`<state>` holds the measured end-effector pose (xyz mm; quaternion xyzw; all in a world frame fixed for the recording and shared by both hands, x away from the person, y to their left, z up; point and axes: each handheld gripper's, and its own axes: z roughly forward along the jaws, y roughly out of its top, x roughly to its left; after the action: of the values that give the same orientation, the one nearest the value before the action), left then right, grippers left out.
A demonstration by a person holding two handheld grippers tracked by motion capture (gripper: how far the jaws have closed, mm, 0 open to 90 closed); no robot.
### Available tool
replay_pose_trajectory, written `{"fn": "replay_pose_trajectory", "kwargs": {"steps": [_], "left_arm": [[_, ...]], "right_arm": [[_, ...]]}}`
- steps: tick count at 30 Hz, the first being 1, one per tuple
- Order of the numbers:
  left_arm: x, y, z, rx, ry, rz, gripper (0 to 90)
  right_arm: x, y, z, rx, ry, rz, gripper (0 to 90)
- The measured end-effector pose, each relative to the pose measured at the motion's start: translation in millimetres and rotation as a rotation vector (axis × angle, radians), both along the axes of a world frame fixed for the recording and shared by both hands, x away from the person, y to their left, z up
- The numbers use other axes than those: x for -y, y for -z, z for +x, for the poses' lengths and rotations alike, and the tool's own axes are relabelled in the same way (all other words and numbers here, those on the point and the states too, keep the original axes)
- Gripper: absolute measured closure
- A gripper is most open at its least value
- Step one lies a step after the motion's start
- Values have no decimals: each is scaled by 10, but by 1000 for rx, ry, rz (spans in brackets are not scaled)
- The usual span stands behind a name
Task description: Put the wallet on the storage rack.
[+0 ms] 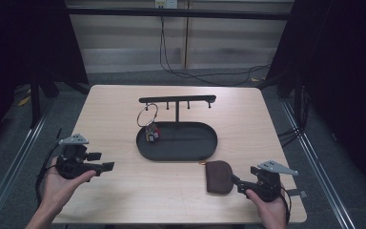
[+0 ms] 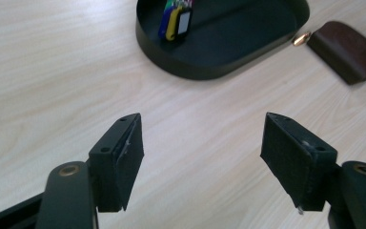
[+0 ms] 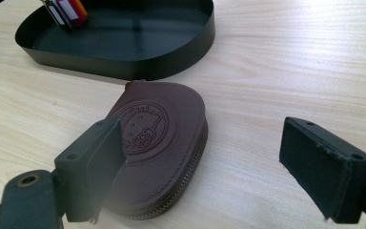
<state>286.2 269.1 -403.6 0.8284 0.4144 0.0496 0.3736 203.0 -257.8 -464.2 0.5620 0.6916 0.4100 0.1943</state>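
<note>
Brown leather pouch lying flat at lower centre of the right gripper view, just below the black oval tray, partly under the left jaw. Right gripper wide open, clasping nothing. Left gripper gaping over bare wooden table; key tags at top centre, inside the tray.

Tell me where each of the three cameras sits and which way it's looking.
High view: above the person's side, looking forward and down on the wooden table; both forearms and hands show.
Left gripper view: rides the left gripper, looking along its open jaws toward the black oval metal tray.
Right gripper view: rides the right gripper, jaws open, facing the brown embossed leather pouch.
Shared: tray and pouch appear in both gripper views.
</note>
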Motion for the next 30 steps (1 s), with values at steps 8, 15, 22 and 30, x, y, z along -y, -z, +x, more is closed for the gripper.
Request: {"fn": "replay_pose_trajectory", "kwargs": {"steps": [8,15,22,30], "left_arm": [[-95,215,-237,17,-51,-8,306],[-24,406,-345,2,-48,-51,290],[-5,514,-398,13,-18,-89,189],[-38,578,-400,62,-62,-135,162]], "right_arm": [[-7,19,48,-30,-1,-1,151],[-79,-15,85,-64,-32,8,151],[-131,-46,188,-147,-47,19,217],[-131,-82,277,-196,-17,39,242]]}}
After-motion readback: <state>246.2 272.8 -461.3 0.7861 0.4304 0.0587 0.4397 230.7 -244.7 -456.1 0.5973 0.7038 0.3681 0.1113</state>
